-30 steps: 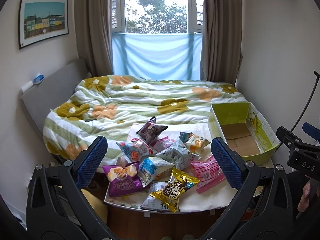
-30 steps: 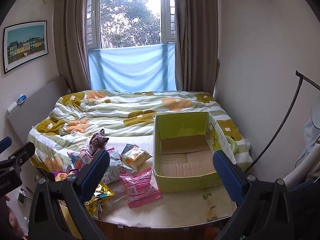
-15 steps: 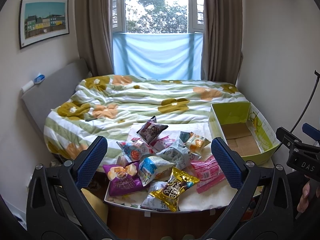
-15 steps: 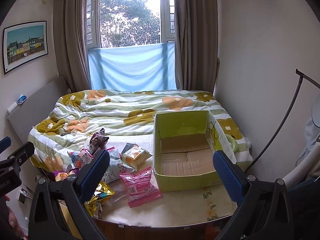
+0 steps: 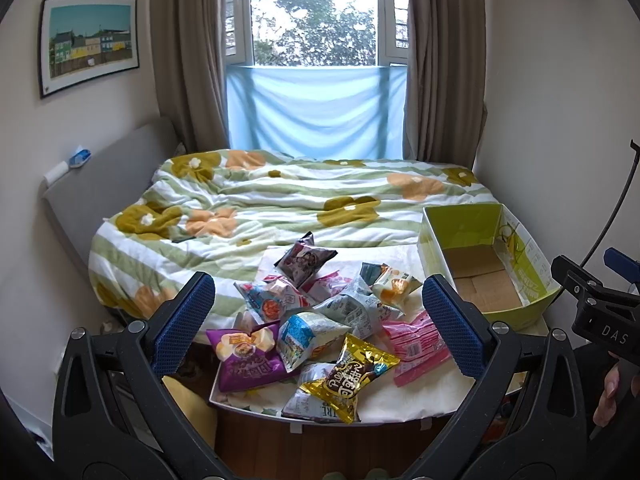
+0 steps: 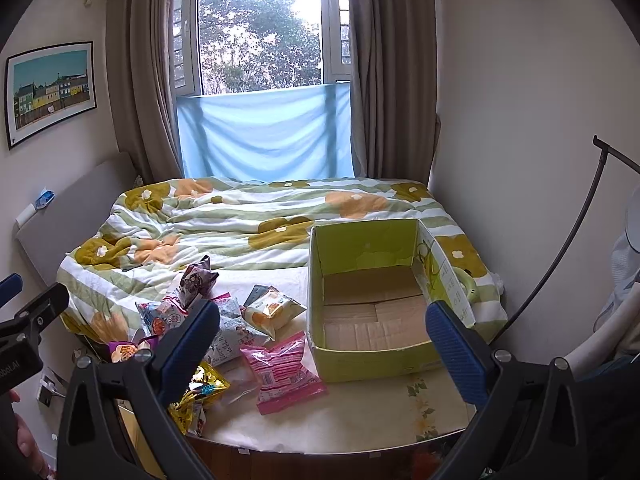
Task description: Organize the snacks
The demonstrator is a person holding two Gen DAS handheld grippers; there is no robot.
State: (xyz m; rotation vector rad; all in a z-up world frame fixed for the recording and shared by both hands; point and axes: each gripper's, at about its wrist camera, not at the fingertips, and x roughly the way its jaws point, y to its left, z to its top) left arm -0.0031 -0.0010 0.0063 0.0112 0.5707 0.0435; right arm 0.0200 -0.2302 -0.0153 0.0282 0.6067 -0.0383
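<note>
Several snack bags lie heaped at the foot of the bed: a purple bag (image 5: 246, 356), a gold bag (image 5: 352, 376), a pink bag (image 5: 416, 346) (image 6: 286, 366), a dark bag (image 5: 304, 258) (image 6: 198, 280) and a white-orange bag (image 6: 272, 310). An open green cardboard box (image 5: 486, 264) (image 6: 372, 292) stands to their right, with only bare cardboard inside. My left gripper (image 5: 318, 320) hangs open in front of the heap, holding nothing. My right gripper (image 6: 322, 340) is open too, in front of the box and the pink bag.
A flowered green-striped quilt (image 5: 312, 208) covers the bed behind the snacks. The grey headboard (image 5: 104, 184) runs along the left wall, and the right wall stands close beside the box. A curtained window (image 5: 316, 12) is at the back. A thin black rod (image 6: 568, 236) curves at the right.
</note>
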